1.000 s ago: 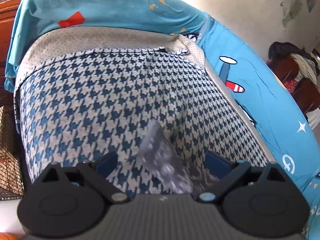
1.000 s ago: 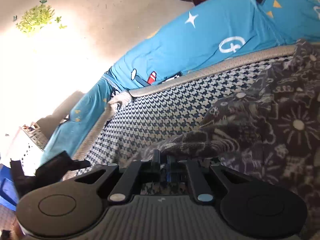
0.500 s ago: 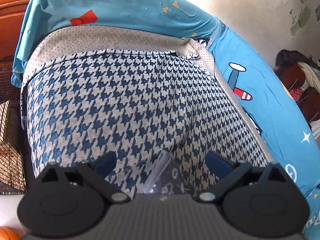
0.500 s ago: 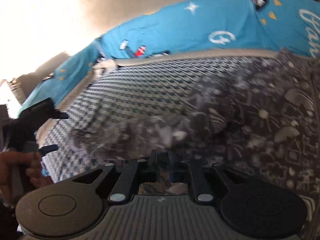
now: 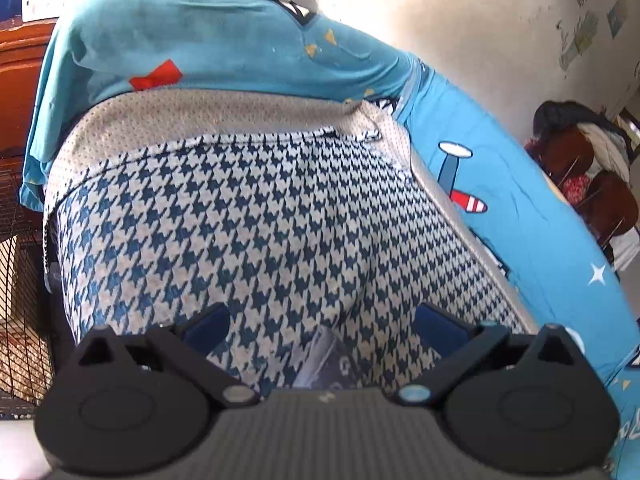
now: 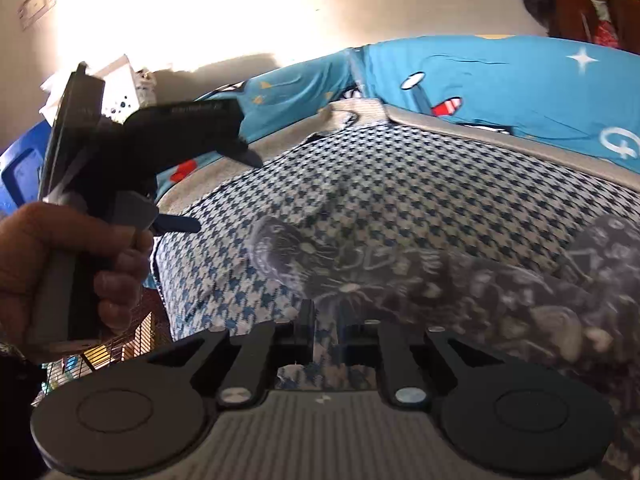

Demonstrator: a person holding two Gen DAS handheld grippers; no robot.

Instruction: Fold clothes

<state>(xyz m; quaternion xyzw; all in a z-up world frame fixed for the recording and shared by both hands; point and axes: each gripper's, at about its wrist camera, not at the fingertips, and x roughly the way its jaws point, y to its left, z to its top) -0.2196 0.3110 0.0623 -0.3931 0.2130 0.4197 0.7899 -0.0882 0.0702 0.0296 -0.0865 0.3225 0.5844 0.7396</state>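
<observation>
Setting: Sunlit wall is glaring behind a bed whose blue cartoon-print sheet [image 5: 520, 184] is running along the far side, with a houndstooth blanket [image 5: 248, 216] covering the working area.

Garment: dark grey patterned cloth [image 6: 500, 280] is lying over the houndstooth blanket toward its right edge, one blurred flap lifting and stretching across the middle.

Right gripper: right gripper [image 6: 328, 336] is pinching an edge of the dark cloth, jaws almost together with the fabric clamped between them, and carrying it across the blanket.

Left gripper: left gripper [image 5: 320, 324] is hovering low over the blanket's near edge with its jaws opening to full spread; a corner of the dark cloth is showing just below and between them, but the pads are not pressing on it. In the right view the same tool [image 6: 224, 184] is hanging at the blanket's left edge, gripped by the person's hand [image 6: 60, 272].

Step in hand: by my reading, a fold is being drawn over, the right side doing the pulling while the left has let go.

Next move: it probably calls for laying the carried edge flat onto the rest of the garment, lining up the edges, then releasing; the left could pin or smooth the crease.

Risk: the thin cloth may bunch or slide on the blanket.
</observation>
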